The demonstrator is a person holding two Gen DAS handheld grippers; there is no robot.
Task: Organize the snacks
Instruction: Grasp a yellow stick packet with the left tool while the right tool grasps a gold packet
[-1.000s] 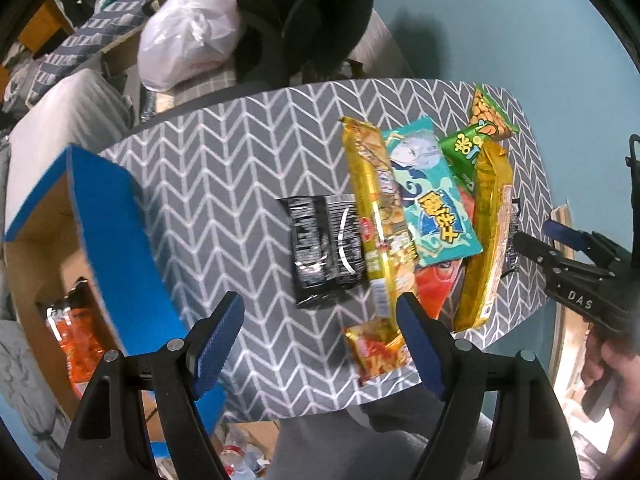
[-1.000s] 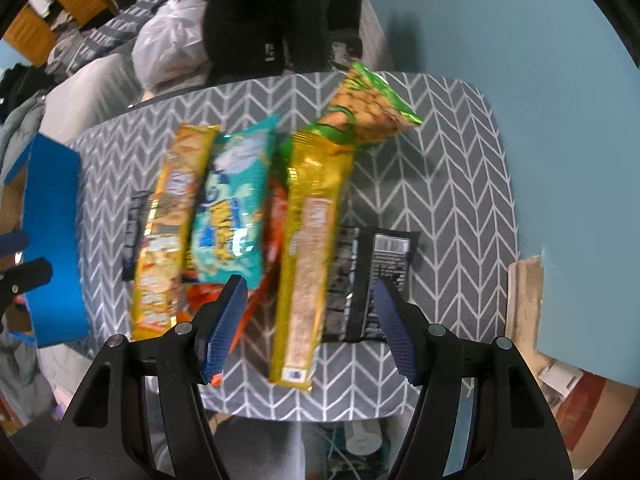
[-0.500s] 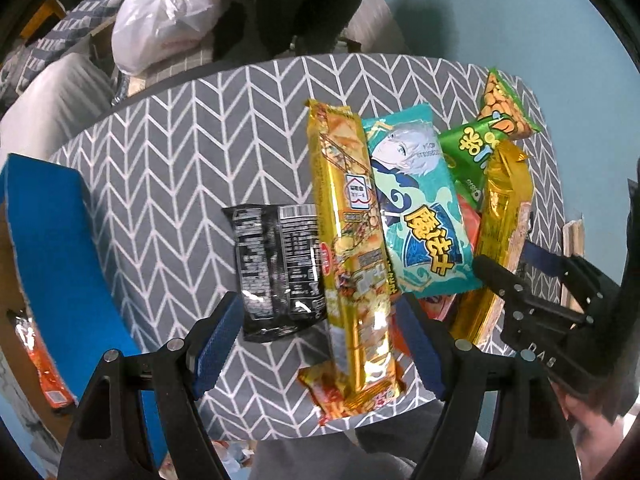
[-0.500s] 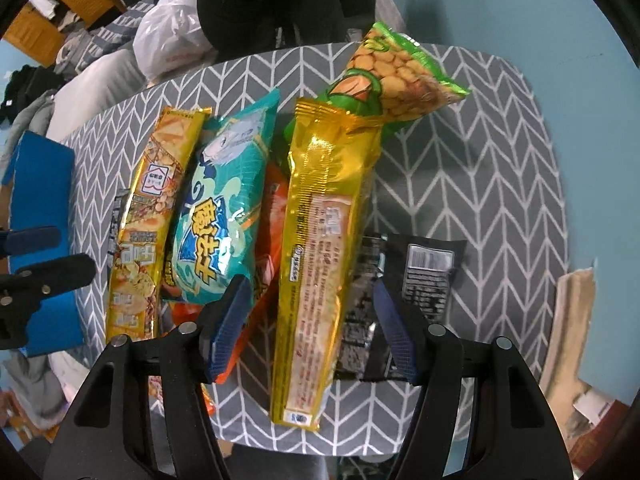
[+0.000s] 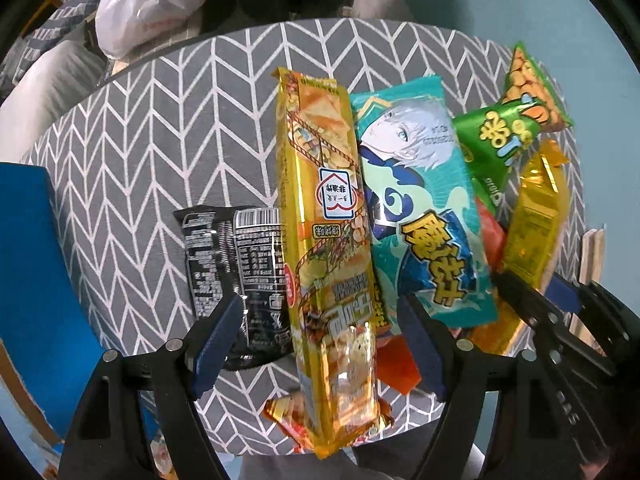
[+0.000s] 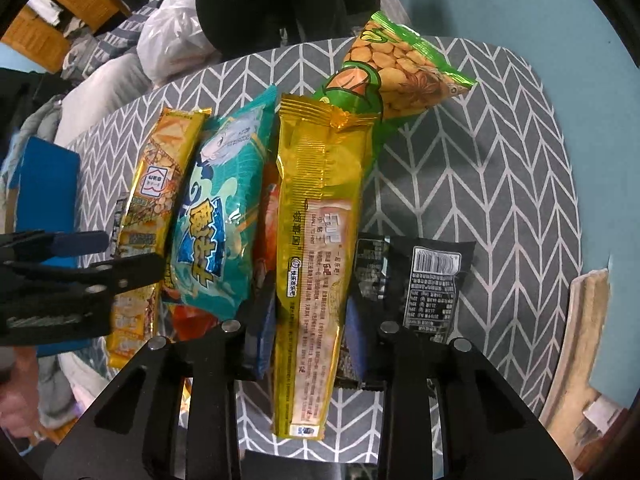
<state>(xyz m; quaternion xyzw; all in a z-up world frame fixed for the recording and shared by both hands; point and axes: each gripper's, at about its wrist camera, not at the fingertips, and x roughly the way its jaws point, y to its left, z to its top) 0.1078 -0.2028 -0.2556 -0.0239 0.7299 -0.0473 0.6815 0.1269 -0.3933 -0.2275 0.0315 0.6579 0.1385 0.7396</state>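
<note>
Your right gripper (image 6: pixel 310 330) is clamped on the gold packet (image 6: pixel 320 224), which lies lengthwise away from you on the table (image 6: pixel 500 168), crimped end far, printed back up. Your left gripper (image 5: pixel 320 340) stands wide over the yellow cracker packet (image 5: pixel 328 240), also lengthwise.

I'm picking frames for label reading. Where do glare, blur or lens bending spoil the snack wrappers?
Left wrist view: glare whitens the near end of the long yellow cracker packet; the grey chevron tablecloth bows at the edges. Right wrist view: the gold foil biscuit packet glints at its crimp and its near small print is soft.
</note>
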